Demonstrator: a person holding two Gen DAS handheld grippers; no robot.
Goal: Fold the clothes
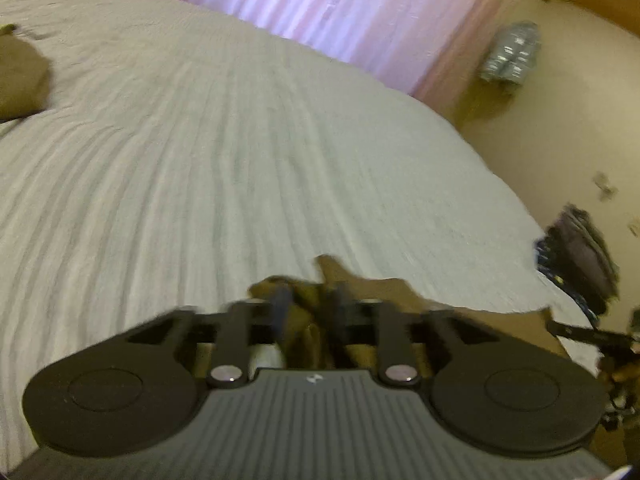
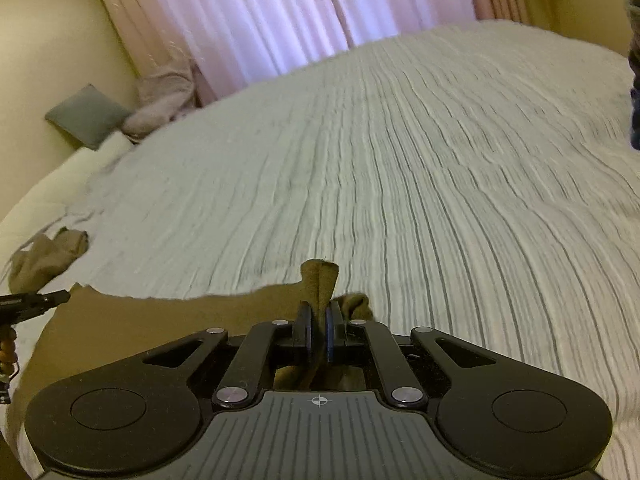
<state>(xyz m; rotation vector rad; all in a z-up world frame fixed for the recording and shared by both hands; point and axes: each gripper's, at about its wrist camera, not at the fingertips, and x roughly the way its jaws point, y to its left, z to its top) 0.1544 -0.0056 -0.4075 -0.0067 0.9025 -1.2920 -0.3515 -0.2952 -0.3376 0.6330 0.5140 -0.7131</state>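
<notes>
An olive-brown garment (image 2: 168,316) hangs stretched between my two grippers above the white ribbed bedspread (image 2: 400,168). My right gripper (image 2: 319,320) is shut on one corner of it; a fold of cloth pokes up between the pads. My left gripper (image 1: 310,312) is shut on the other corner of the same garment (image 1: 472,328), with bunched cloth between its fingers. The left view is blurred. The tip of the right gripper shows at the right edge of the left wrist view (image 1: 580,334), and the left gripper's tip shows at the left edge of the right wrist view (image 2: 36,302).
Another brown garment (image 1: 20,76) lies crumpled on the bed, also in the right wrist view (image 2: 44,256). Pink curtains (image 2: 288,12) hang behind the bed. A grey cushion (image 2: 86,114) leans on the wall. A pile of dark clothes (image 1: 580,256) sits at the bed's right edge.
</notes>
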